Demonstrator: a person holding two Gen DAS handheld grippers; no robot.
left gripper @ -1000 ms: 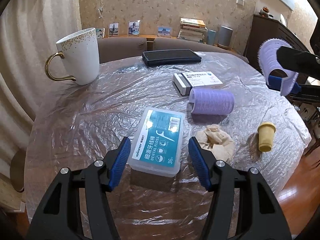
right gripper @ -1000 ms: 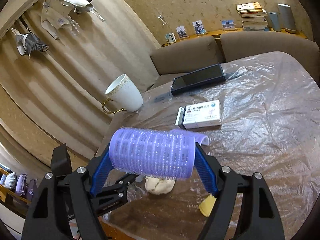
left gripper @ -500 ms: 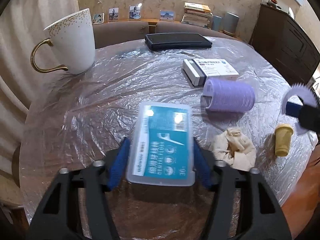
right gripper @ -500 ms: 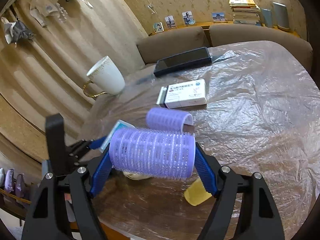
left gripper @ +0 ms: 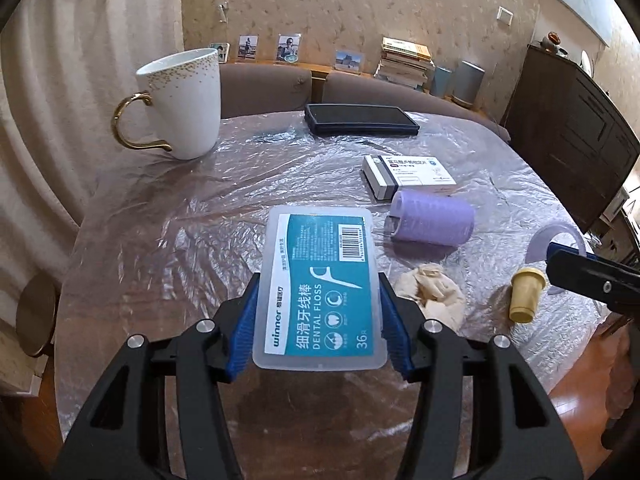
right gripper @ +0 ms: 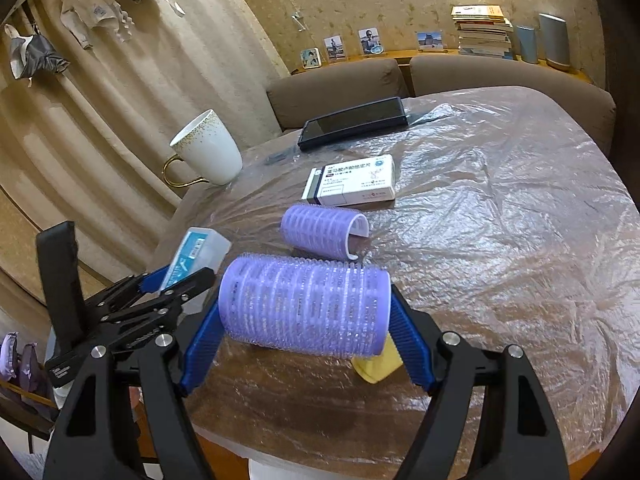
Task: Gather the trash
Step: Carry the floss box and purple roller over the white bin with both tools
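While both claws are loaded, treat what follows as your working list, largest item first.

1. Round table under crinkled clear plastic sheet [left gripper: 168, 248]: slippery, loose cover; keep the claw tips off it so that it does not drag.
2. White mug with gold handle and speckled rim [left gripper: 184, 104], at ten o'clock in the left view: well apart from the work; leave it.
3. Clear plastic dental floss box with teal label [left gripper: 320, 288]: clamped by its long sides in your left gripper [left gripper: 318, 324], lifted off the table and tilted. Only the near half is pinched, so carry it level and slowly.
4. Purple bristled hair roller [right gripper: 304, 304]: held end to end between the jaws of your right gripper [right gripper: 304, 320]. It probably gives under pressure; don't squeeze further.
5. Second purple roller [left gripper: 430, 218], at one o'clock, lying beside the white medicine carton [left gripper: 408, 174].
6. Crumpled beige tissue [left gripper: 432, 292] and small yellow plastic cap [left gripper: 526, 294], at three o'clock: likely next pickups. No bin shows in either view.
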